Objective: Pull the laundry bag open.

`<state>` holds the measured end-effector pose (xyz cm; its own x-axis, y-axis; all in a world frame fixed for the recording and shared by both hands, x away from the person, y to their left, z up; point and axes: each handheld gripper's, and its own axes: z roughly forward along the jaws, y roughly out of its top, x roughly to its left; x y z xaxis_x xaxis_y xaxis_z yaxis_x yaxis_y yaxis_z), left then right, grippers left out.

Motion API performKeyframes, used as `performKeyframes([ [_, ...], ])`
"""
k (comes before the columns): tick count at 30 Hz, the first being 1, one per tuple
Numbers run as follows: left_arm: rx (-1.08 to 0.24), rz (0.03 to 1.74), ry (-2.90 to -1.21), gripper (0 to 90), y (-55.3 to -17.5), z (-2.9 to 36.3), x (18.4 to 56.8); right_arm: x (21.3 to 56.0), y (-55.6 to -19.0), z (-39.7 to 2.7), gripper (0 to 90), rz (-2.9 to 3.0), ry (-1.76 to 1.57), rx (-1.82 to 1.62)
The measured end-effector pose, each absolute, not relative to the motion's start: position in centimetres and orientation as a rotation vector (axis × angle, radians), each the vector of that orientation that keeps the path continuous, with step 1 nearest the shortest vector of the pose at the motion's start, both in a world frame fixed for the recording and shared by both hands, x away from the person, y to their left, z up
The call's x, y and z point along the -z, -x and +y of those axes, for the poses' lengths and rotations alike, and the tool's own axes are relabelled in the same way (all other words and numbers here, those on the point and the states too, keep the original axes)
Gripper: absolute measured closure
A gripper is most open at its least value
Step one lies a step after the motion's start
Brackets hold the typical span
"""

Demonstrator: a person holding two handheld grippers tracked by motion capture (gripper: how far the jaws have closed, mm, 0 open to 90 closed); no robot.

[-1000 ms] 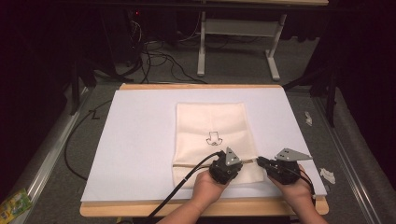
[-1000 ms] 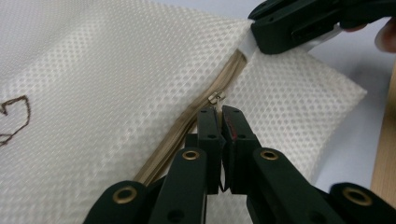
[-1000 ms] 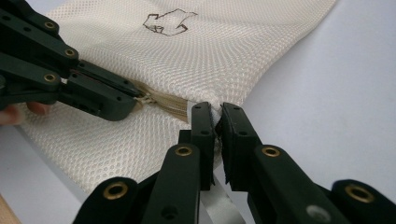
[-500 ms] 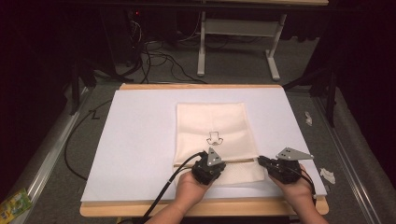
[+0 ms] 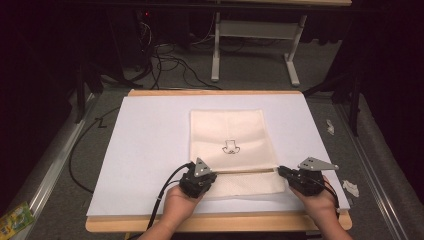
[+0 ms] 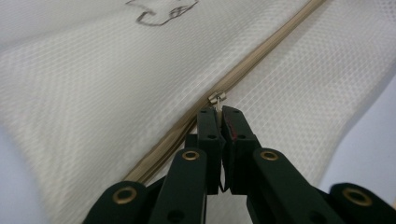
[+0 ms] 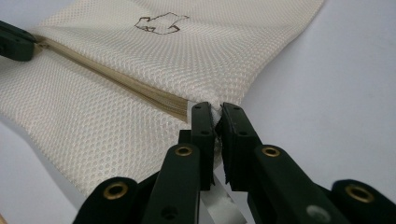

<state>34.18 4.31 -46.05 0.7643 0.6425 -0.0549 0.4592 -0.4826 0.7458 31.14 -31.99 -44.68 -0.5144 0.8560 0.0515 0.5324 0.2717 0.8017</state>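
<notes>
Pinching the zipper pull [image 6: 217,99] in my left gripper [image 6: 219,112], I held it near the mesh laundry bag's [image 5: 227,131] left edge. My right gripper [image 7: 215,112] was clamped on the bag's right edge beside the zipper [image 7: 121,83]. It lay flat on the white table [image 5: 150,135].

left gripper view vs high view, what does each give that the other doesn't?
Left gripper view: the metal zipper pull pinched at the tips of the left tool, and the bag's mesh weave. High view: the whole table, both hands, the right tool clamped on the bag's right edge, cables on the floor. Both: the cream mesh bag, its zipper and the small printed drawing.
</notes>
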Motion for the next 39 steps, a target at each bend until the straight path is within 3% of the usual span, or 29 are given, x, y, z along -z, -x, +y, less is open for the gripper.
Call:
performKeyframes([
  [15, -0.246, 0.986, -2.038, 87.6, -34.6, 12.6, 46.1, 44.5, -31.3, -33.0, 85.4, 2.126, -1.281, -1.140],
  [34, -0.218, 0.967, -2.107, 86.4, -34.6, 12.6, 46.9, 45.6, -32.0, -32.7, 80.8, 2.218, -1.301, -1.092],
  [37, -0.198, 0.983, -2.107, 78.2, -34.7, 12.8, 47.0, 45.6, -31.9, -32.7, 76.0, 2.214, -1.325, -1.091],
  [39, -0.197, 0.969, -2.099, 77.4, -34.6, 12.9, 46.9, 45.5, -31.9, -32.8, 73.7, 2.213, -1.323, -1.102],
])
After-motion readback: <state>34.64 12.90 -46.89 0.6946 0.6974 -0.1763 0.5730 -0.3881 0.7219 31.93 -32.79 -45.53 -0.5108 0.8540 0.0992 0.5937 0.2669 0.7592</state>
